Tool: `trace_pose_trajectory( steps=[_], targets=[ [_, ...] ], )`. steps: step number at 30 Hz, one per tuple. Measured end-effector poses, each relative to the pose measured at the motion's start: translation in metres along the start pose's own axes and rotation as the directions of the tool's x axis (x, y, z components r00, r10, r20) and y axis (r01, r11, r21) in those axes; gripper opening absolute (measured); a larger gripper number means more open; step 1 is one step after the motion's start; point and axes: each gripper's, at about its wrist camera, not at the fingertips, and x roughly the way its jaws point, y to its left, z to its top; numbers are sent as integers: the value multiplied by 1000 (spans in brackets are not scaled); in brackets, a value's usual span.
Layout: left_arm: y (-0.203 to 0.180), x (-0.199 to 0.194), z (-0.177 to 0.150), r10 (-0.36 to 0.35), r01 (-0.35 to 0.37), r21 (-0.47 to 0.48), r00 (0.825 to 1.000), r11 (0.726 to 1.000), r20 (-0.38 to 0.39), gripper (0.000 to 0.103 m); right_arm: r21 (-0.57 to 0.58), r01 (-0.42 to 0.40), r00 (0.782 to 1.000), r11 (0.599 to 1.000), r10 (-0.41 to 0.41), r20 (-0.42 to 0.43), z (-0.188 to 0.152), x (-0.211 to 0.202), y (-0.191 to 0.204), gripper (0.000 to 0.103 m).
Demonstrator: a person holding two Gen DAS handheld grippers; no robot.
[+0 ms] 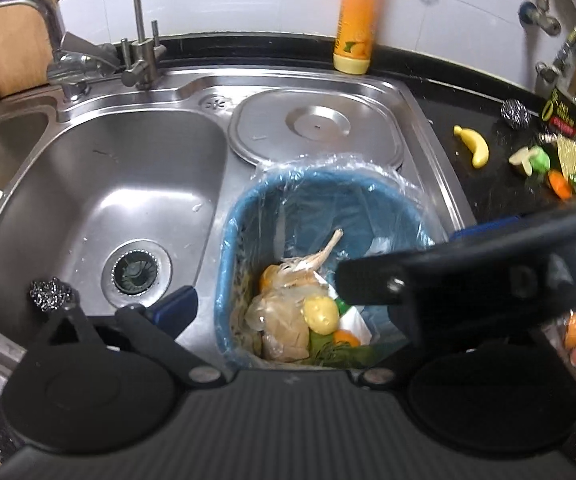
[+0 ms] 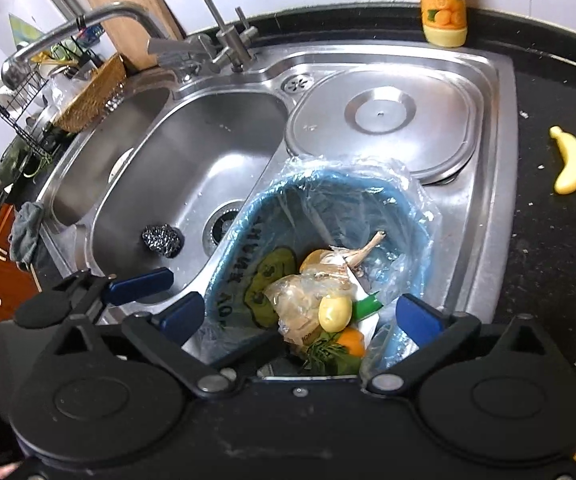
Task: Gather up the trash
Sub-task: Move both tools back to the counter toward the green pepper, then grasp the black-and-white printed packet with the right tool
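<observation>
Jaws of the right gripper (image 2: 302, 316) stand wide with nothing pressed between the blue pads — they hang over the near rim of the blue bin (image 2: 247, 220), one pad at either side of the opening. The left gripper (image 1: 320, 280) is spread wide too and grips nothing; only one of its blue fingers (image 1: 177, 312) shows clearly, low over the sink, while the far side of its view is crossed by the black body of the other tool.

Inside the bin, which is lined with a clear plastic bag (image 2: 420, 200), the trash lies heaped at the bottom: a crumpled clear wrapper (image 2: 300, 304), a yellow potato-like piece (image 2: 334, 312) on top of it, an orange piece (image 2: 352, 340) and green leaves (image 2: 324, 354) nearest the camera, and a garlic bulb (image 2: 354, 256) with its stalk pointing away.

The bin sits in the right-hand part of the steel sink (image 2: 191, 168). Left of it, in the basin, a steel scourer (image 2: 162, 240) lies beside the drain (image 2: 223, 224). Behind the bin lies a flat steel lid (image 2: 384, 120). Out on the dark counter (image 2: 548, 240) to the right, well apart from the bin, lies a toy banana (image 2: 570, 166); in the left view more small toy pieces (image 1: 552, 168) sit beyond it. At the back wall stand the taps (image 2: 227, 40) and an orange bottle (image 2: 442, 4).
</observation>
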Motion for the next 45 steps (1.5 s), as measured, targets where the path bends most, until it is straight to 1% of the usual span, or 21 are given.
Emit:
trace_pose_trajectory(
  steps=[3,10,17,24,29,34,37,40,42,45],
  targets=[
    [-2,-2,4,-17,17,-11,1000,1000,8,103,3,8,1000,1000,-8,26,-2,-10,-2,103],
    [-27,-2,19,-59,58,21,998,998,26,103,58,29,997,998,-33,74,-4,-31,-21,103],
    [-69,0,32,-109,107,65,993,992,35,103,112,61,992,992,-72,106,-8,-55,-51,103],
    [-125,5,42,-156,152,133,987,980,24,103,191,80,986,978,-107,130,-19,-81,-99,103],
    [-174,9,48,-187,182,181,982,967,9,103,267,87,981,960,-130,147,-30,-102,-146,103],
    [-223,16,51,-206,202,234,978,951,-8,103,362,98,975,927,-163,152,-49,-125,-204,103],
    [-250,22,52,-207,207,248,978,946,-26,103,408,114,966,906,-196,167,-66,-141,-243,103],
    [-276,29,52,-204,208,263,978,942,-42,103,459,126,953,879,-236,190,-84,-157,-283,102],
    [-291,34,52,-199,205,269,979,941,-52,103,489,146,942,860,-272,196,-94,-164,-308,93],
    [-311,41,52,-190,201,277,980,940,-67,103,519,149,937,842,-287,196,-103,-169,-341,85]
  ],
)
